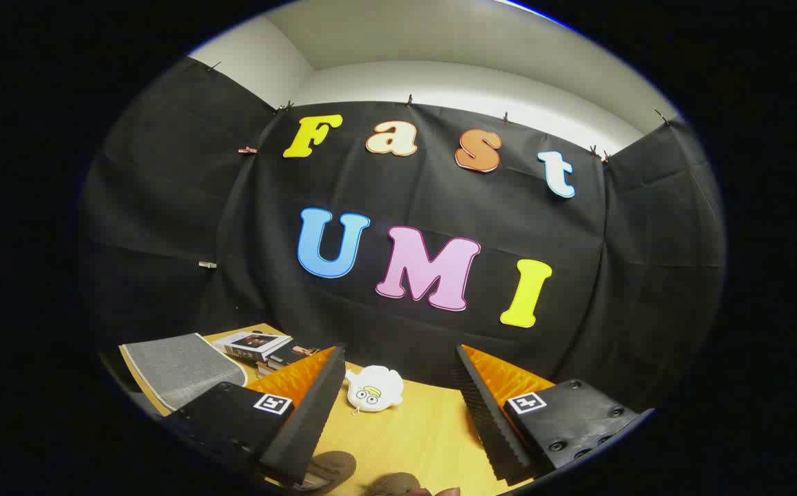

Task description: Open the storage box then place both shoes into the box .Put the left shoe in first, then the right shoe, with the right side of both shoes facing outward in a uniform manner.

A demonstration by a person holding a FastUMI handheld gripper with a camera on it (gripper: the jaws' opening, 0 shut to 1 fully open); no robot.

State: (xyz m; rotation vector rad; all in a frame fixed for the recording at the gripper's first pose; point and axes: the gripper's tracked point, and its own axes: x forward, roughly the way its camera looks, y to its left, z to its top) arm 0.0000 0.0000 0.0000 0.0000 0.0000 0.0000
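Observation:
My gripper [399,351] is open and tilted up toward the booth wall, with nothing between its fingers. Low down between the fingers, two brown rounded shapes lie on the wooden table [426,434]. One brown shape [333,468] is partly hidden by the left finger, and the other [395,485] sits close beside it. They may be the shoes, but too little of them shows to tell.
A small white plush toy [373,390] lies on the table just ahead of the fingers. Beyond the left finger are a grey mat [181,368] and a few flat boxes or books [253,344]. The black cloth wall stands close behind the table.

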